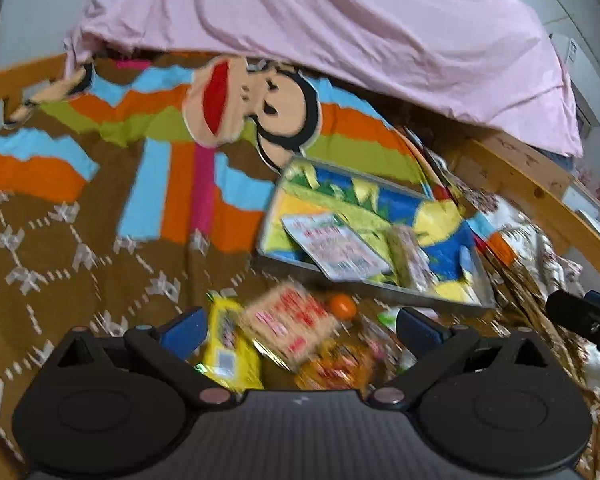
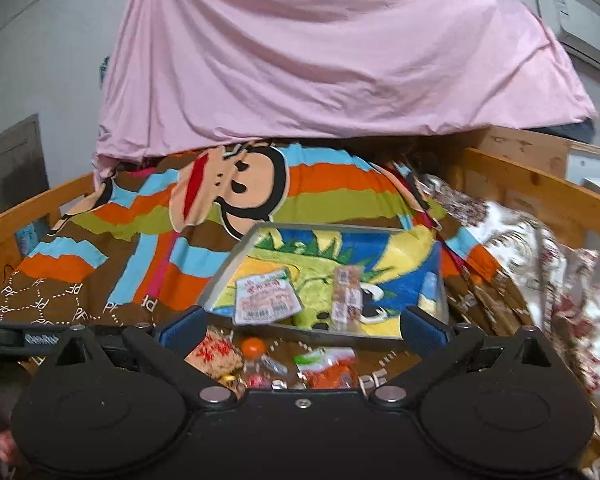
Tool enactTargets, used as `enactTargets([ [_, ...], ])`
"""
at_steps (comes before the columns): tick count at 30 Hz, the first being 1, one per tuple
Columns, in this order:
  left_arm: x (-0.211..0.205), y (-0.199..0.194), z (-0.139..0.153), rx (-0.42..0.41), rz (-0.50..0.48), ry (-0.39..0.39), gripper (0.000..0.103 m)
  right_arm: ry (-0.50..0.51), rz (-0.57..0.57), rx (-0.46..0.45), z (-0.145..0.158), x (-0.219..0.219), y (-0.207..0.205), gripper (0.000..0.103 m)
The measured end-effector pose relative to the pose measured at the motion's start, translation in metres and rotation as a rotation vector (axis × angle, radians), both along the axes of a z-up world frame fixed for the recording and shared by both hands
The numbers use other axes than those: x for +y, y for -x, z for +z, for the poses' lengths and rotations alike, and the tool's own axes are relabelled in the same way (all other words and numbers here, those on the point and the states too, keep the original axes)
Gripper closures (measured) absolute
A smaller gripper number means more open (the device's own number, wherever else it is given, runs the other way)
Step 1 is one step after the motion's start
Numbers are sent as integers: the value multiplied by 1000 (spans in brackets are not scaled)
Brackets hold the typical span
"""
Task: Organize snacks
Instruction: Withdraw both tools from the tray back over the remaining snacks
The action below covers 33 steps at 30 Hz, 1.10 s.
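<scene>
Both my jaws stood wide apart and empty over the loose snack packets [image 1: 296, 336] on the brown patterned blanket [image 1: 60, 248], near the cartoon-printed metal tray [image 2: 228, 268] already holding two packets. Best, I judged: close squarely on one packet, not several.

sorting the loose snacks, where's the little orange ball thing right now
The orange ball lies on the brown blanket just in front of the tray's near edge, beside the red-and-tan snack packet. In the left wrist view it sits right of that packet.
</scene>
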<state>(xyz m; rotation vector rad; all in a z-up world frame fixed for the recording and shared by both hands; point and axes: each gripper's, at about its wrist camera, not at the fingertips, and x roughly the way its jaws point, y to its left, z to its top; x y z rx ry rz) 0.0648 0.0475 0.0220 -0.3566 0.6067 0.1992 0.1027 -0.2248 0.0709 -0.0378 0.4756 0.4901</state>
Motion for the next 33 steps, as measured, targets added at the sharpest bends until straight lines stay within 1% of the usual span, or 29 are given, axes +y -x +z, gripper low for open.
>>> enactTargets([
  [2,-5,4,0,10,-29,14,1,43,16,22,10,-6,7,1],
  [6,-15,15,1,-21,-73,34,1,107,-3,9,26,-18,17,1],
  [9,-20,24,-2,-19,-85,32,1,93,-26,-6,28,-24,18,1],
  [12,-24,29,0,-9,-73,22,1,45,-25,15,25,-26,14,1],
  [15,-29,30,7,17,-87,-17,1,48,-20,32,22,-21,8,1],
  [19,-36,36,17,76,-34,-73,1,33,-16,10,22,-20,8,1],
  [22,-43,40,17,78,-46,-75,1,28,-46,22,20,-23,5,1],
  [25,-47,37,11,85,-69,-87,1,16,-53,40,17,-29,4,1],
  [28,-50,29,4,106,-90,-100,1,31,-47,57,11,-35,6,1],
  [33,-53,23,-9,98,-133,-56,1,65,-23,41,-4,-48,18,1],
])
